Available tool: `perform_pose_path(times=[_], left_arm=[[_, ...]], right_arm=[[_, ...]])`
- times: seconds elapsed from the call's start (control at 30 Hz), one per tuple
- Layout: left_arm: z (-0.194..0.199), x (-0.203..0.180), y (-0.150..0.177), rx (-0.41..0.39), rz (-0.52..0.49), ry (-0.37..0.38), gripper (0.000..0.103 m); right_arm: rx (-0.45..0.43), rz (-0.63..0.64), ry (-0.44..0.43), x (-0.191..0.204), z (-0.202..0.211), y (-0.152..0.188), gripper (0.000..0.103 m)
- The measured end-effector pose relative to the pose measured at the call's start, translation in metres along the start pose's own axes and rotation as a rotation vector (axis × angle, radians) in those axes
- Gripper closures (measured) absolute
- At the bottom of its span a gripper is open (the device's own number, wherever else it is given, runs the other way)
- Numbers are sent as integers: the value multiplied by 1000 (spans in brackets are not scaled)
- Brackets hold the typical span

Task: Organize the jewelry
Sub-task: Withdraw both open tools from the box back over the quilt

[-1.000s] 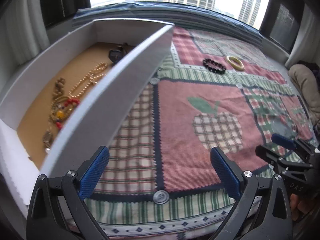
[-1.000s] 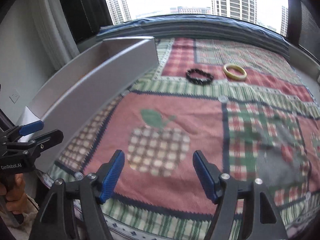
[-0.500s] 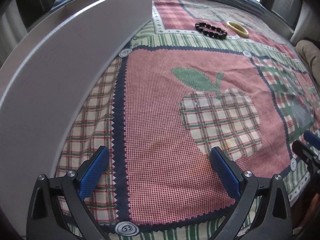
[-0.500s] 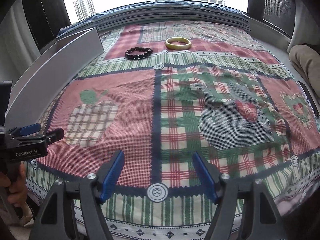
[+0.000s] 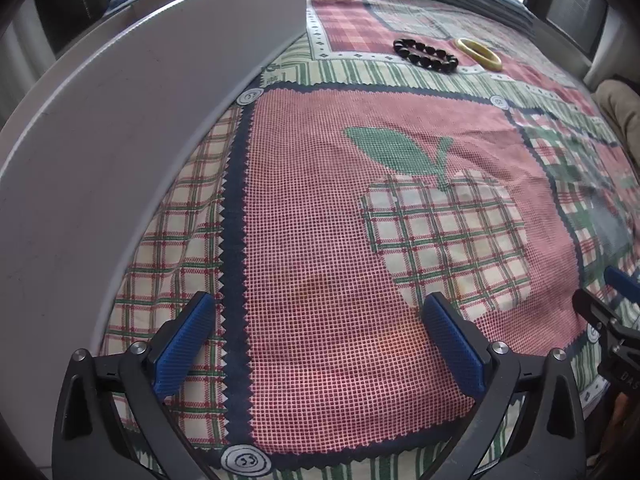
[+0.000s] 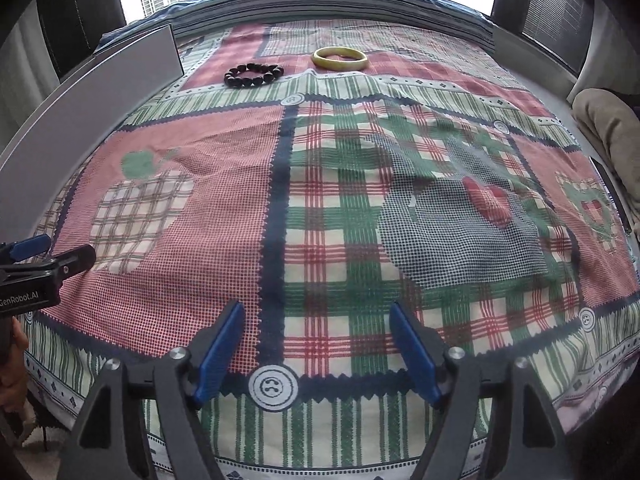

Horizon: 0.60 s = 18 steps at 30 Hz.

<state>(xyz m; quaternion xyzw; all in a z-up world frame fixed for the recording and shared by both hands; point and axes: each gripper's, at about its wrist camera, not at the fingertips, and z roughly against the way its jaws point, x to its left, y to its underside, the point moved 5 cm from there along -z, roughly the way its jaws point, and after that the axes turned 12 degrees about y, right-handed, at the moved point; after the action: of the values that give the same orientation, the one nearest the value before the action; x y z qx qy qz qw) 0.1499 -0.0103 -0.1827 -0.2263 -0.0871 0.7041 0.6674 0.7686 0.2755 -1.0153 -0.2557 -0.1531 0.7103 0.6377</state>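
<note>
A black bead bracelet [image 5: 425, 55] [image 6: 253, 75] and a yellow bangle [image 5: 479, 53] [image 6: 340, 58] lie side by side on the far part of the patchwork cloth [image 5: 340, 240] [image 6: 320, 200]. A tall grey box wall [image 5: 132, 120] [image 6: 80, 120] stands along the left; its inside is hidden. My left gripper [image 5: 320, 332] is open over the red patch near the front, with nothing between its fingers. My right gripper [image 6: 316, 340] hangs near the front edge, its jaws opening and empty. Both grippers are far from the jewelry.
The right gripper's tips [image 5: 612, 308] show at the left wrist view's right edge, and the left gripper's tips [image 6: 44, 260] at the right wrist view's left edge. A beige cushion [image 6: 608, 128] lies at the right. Windows run behind the table.
Both grippers sank toward the cloth and tilted down. The box interior with its necklaces dropped out of the left wrist view. The right wrist view swung right along the cloth, and its jaws widened slightly.
</note>
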Motion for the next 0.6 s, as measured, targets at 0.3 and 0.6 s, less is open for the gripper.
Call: perform_pose_path(times=[0.3, 0.6], left_arm=[[-3, 0, -4, 52, -10, 2, 1], [37, -13, -26, 45, -33, 9, 1]], right_arm=[[-38, -5, -2, 2, 1, 2, 19], [-73, -11, -6, 3, 2, 4, 16]])
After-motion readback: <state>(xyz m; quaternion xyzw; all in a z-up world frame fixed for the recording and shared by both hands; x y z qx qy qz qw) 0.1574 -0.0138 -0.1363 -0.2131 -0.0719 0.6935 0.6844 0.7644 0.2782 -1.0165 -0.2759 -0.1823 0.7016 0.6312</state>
